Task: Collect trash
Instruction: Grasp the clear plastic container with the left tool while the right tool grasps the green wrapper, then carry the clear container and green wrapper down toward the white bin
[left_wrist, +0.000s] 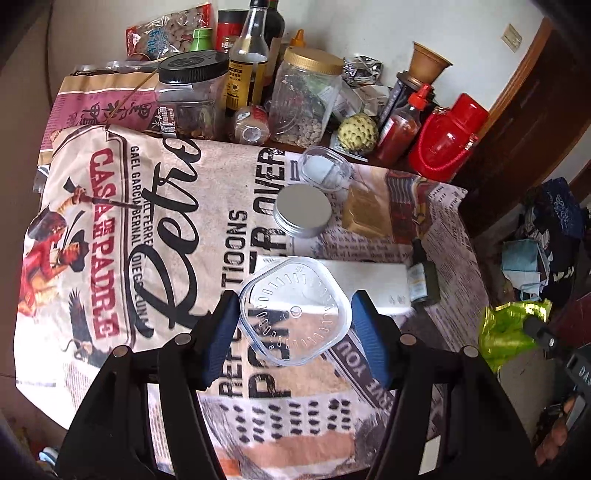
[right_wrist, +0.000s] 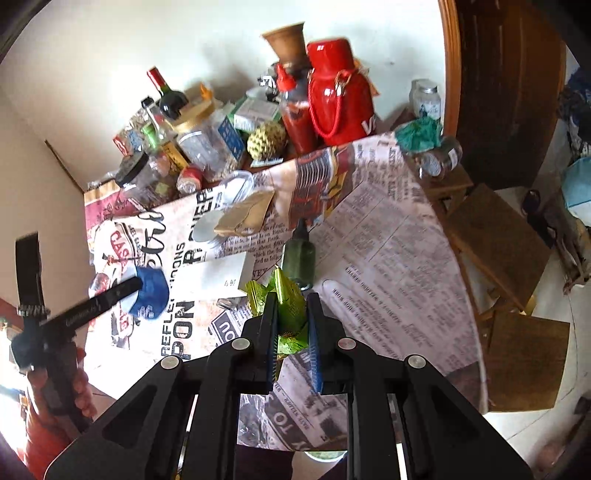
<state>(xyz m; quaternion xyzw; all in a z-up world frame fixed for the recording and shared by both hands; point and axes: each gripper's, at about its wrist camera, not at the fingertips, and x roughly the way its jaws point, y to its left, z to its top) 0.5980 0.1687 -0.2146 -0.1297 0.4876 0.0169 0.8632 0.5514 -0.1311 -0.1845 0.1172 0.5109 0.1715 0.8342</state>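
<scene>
My left gripper (left_wrist: 295, 314) stands with its blue pads on either side of a clear square plastic tub (left_wrist: 295, 310) over the printed tablecloth (left_wrist: 147, 240). The left pad touches the tub; a small gap shows at the right pad. My right gripper (right_wrist: 291, 314) is shut on a crumpled green-yellow foil wrapper (right_wrist: 286, 299), which also shows in the left wrist view (left_wrist: 506, 328). On the cloth lie a white box (left_wrist: 365, 280), a small dark green bottle (left_wrist: 423, 273), a silver-lidded tin (left_wrist: 301, 210), a tan packet (left_wrist: 365, 214) and a clear lid (left_wrist: 325, 168).
Jars, sauce bottles, a red flask (left_wrist: 447, 140) and a custard apple (left_wrist: 358, 131) crowd the table's back edge. Wooden stools (right_wrist: 498, 236) stand right of the table. The left gripper's handle and hand (right_wrist: 55, 332) show at the left in the right wrist view.
</scene>
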